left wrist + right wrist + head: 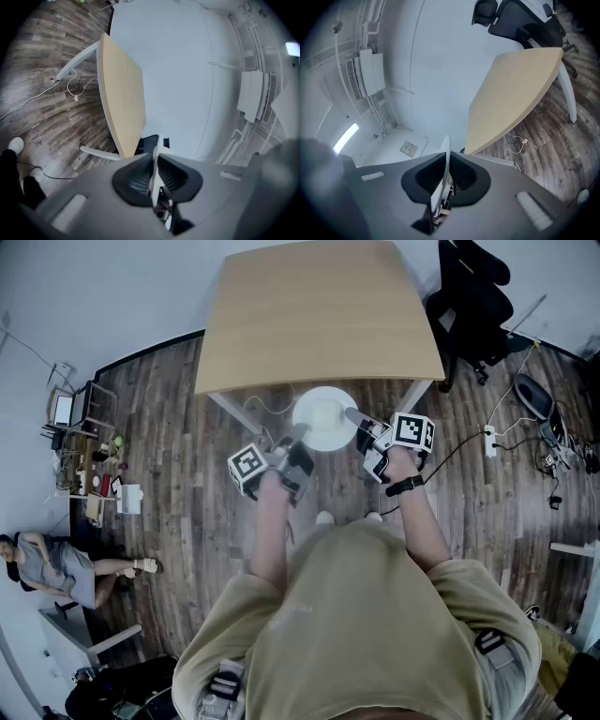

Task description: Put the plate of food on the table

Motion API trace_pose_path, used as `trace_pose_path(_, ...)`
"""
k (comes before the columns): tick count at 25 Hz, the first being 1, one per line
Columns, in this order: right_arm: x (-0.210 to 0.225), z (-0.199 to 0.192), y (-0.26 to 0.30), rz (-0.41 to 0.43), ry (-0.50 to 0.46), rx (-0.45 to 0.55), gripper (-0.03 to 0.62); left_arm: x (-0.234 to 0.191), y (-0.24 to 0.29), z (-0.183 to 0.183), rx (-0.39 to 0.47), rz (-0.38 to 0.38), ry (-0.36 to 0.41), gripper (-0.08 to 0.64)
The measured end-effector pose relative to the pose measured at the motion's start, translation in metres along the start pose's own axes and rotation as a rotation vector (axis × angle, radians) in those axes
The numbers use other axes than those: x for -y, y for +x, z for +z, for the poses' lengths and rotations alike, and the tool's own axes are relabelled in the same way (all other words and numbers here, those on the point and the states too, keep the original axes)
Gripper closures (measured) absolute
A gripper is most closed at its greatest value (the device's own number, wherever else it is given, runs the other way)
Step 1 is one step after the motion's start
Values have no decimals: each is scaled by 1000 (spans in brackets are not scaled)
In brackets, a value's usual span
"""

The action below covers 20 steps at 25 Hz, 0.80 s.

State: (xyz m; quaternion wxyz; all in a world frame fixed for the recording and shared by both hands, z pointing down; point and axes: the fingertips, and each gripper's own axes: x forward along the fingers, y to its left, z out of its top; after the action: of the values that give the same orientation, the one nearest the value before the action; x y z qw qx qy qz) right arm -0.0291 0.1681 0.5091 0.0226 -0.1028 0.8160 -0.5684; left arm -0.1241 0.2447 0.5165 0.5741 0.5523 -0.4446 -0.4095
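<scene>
Below the person's tan shirt point(356, 615), the left hand-held gripper point(298, 435) and the right hand-held gripper point(356, 418) are each clamped on opposite sides of the round white plate point(323, 420). It is held face up over the plank floor point(187, 427), just short of the pale wooden worktop point(319, 315). Being round, it has no long axis. Each gripper view shows its thin rim edge-on between ribbed dark pads point(135, 180), and whatever lies on it is too washed-out to make out.
</scene>
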Motion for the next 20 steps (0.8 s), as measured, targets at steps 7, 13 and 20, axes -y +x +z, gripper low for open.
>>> trace_pose_path(7,1,-1,-1,9,-21,2,563,-5,-1,1,-2,4,0,534)
trace_pose_path(13,-7,2,-4,32,-105,23,548,-2,5,3,-12,-25,-16,535)
trace_pose_path(20,-30,-48,21,-47,-336,57,512,-11,-36,32,-48,-49,-45,537)
